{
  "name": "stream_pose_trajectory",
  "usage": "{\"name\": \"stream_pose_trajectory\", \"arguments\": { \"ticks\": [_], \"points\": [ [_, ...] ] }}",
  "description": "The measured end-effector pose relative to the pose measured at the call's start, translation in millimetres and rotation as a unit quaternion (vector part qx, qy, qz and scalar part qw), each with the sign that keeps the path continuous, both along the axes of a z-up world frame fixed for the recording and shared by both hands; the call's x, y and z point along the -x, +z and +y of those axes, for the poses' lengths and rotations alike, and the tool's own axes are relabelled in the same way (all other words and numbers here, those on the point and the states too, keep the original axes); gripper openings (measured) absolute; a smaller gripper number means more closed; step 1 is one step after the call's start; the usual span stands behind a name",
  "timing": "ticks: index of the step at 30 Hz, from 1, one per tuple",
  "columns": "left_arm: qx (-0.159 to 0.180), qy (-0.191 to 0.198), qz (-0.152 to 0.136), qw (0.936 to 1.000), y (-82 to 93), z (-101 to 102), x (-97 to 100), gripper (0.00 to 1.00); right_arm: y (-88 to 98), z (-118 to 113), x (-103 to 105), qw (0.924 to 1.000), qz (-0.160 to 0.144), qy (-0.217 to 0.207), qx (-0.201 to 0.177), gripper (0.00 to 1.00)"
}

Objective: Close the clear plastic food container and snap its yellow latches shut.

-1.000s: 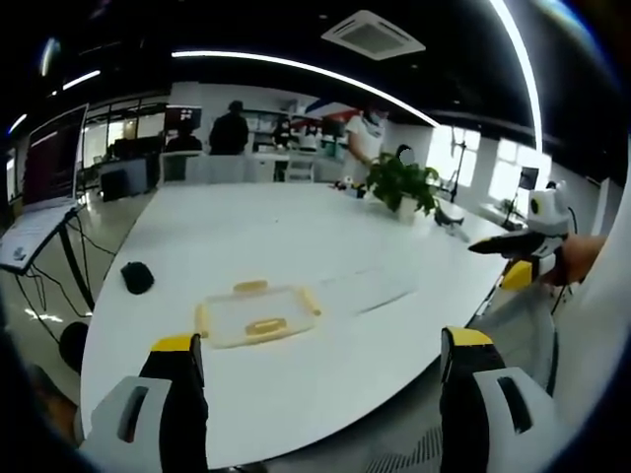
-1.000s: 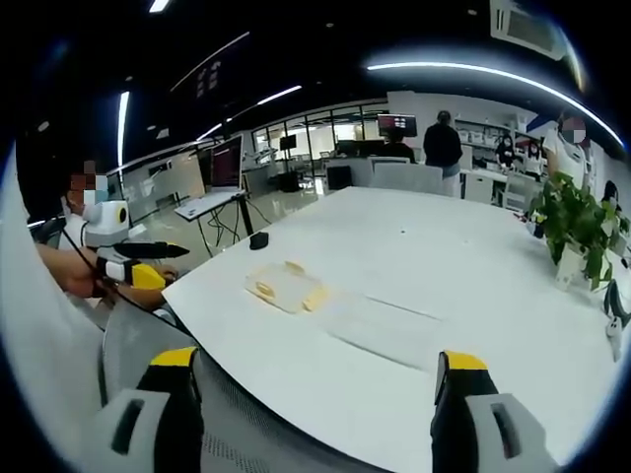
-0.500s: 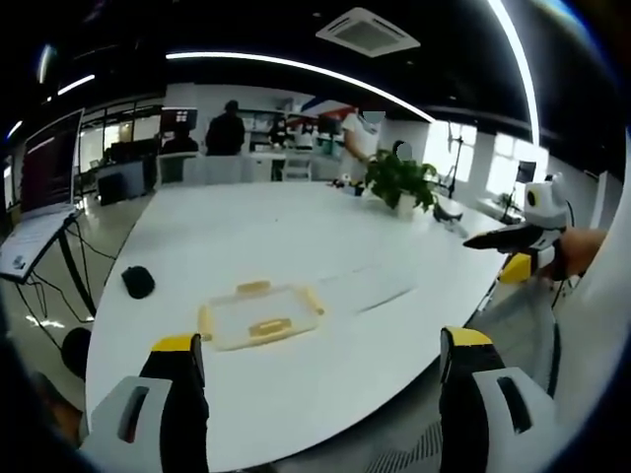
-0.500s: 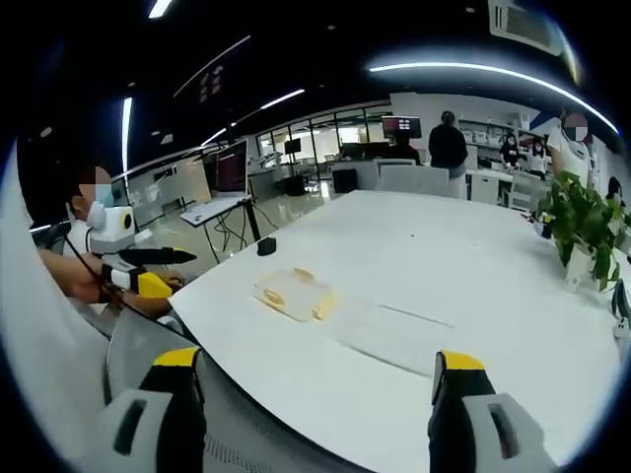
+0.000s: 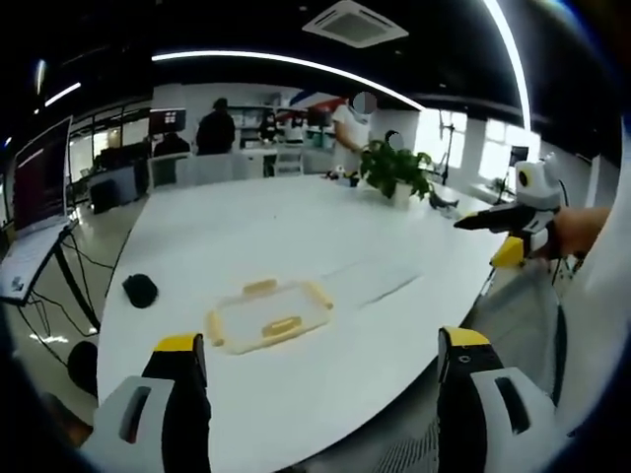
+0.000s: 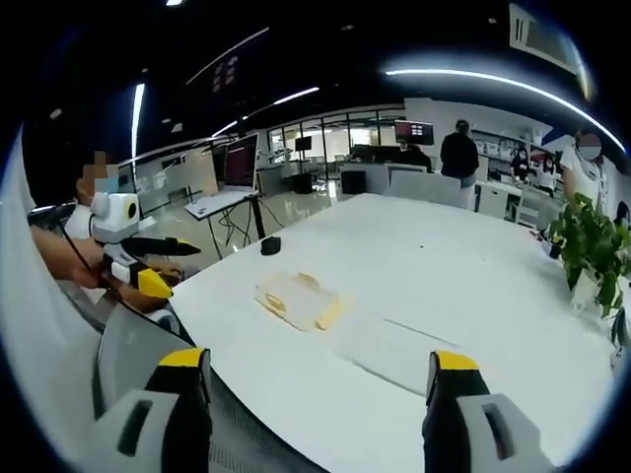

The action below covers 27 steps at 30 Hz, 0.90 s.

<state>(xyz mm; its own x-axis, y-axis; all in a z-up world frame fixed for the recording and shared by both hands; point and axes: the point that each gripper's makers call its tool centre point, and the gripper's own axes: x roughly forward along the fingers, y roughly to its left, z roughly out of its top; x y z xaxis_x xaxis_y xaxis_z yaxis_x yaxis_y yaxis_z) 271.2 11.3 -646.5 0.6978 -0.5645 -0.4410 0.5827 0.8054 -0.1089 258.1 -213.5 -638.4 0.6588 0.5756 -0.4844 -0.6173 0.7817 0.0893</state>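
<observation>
Clear plastic food container (image 5: 268, 316) with yellow latches (image 5: 281, 326) lying flat on big white oval table (image 5: 246, 227), near the close edge, lid seemingly down already; hard to tell if fully seated. In the left gripper view: left gripper (image 5: 314, 394) well short of container, jaws spread wide, holding nothing, hovering off the table edge. Black mouse (image 5: 140, 290) to the left of container, well apart. Green potted plant (image 5: 396, 173) far across the table. Right gripper (image 5: 513, 212) entering from the right, held in a hand, off the table edge; open or closed cannot tell from here.

In the right gripper view: right gripper (image 6: 314, 394) also wide open, empty, hanging back from table (image 6: 463, 276). Container (image 6: 300, 300) near the table's edge, yellow latch (image 6: 330, 314) visible at its nearer end, another at the far side. Left gripper (image 6: 148, 258) at left, off the table, apart from container.

Judged step: approach, nothing touched yet. To do well: bring both grippers in level over container, one to steady the lid, press lid flat first, then push each latch down at its outer lip until seated. Work opposite latches in turn to avoid lid popping up. Risk: light container sliding on the smooth top if pushed sideways, so press down, not across.
</observation>
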Motion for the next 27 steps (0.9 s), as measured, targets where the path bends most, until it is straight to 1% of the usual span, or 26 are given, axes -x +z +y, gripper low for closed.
{"name": "stream_pose_trajectory", "arguments": {
  "ticks": [2, 6, 8, 11, 20, 22, 27],
  "points": [
    [0.0, -0.002, -0.001, 1.0, 0.7, 1, -2.8, 0.95, 0.7, 3, -1, 1.0, 0.0, 0.004, -0.001, 0.89],
    [-0.001, -0.006, -0.001, 1.0, -0.3, 2, -7.4, 0.93, -2.2, 9, -3, 0.9998, 0.0, 0.016, 0.01, 0.88],
    [-0.008, -0.015, -0.001, 0.9999, -1.6, 1, -9.1, 0.91, -2.4, 11, -4, 0.9997, 0.0, 0.022, 0.011, 0.88],
    [-0.004, -0.03, 0.001, 0.9996, -1.3, -2, -11.3, 0.9, -3.2, 14, -8, 0.9994, 0.001, 0.03, 0.017, 0.87],
    [-0.025, -0.062, 0.005, 0.9977, -4.1, 1, -22.9, 0.89, -2.9, 18, -23, 0.9985, -0.002, 0.046, 0.029, 0.84],
    [-0.023, -0.067, 0.006, 0.9974, -2.7, 1, -25.5, 0.9, -2.8, 19, -25, 0.9982, -0.003, 0.05, 0.033, 0.84],
    [-0.037, -0.085, 0.0, 0.9957, 0.2, 3, -34.1, 0.9, -3.5, 24, -31, 0.9965, -0.009, 0.068, 0.049, 0.83]
  ]
}}
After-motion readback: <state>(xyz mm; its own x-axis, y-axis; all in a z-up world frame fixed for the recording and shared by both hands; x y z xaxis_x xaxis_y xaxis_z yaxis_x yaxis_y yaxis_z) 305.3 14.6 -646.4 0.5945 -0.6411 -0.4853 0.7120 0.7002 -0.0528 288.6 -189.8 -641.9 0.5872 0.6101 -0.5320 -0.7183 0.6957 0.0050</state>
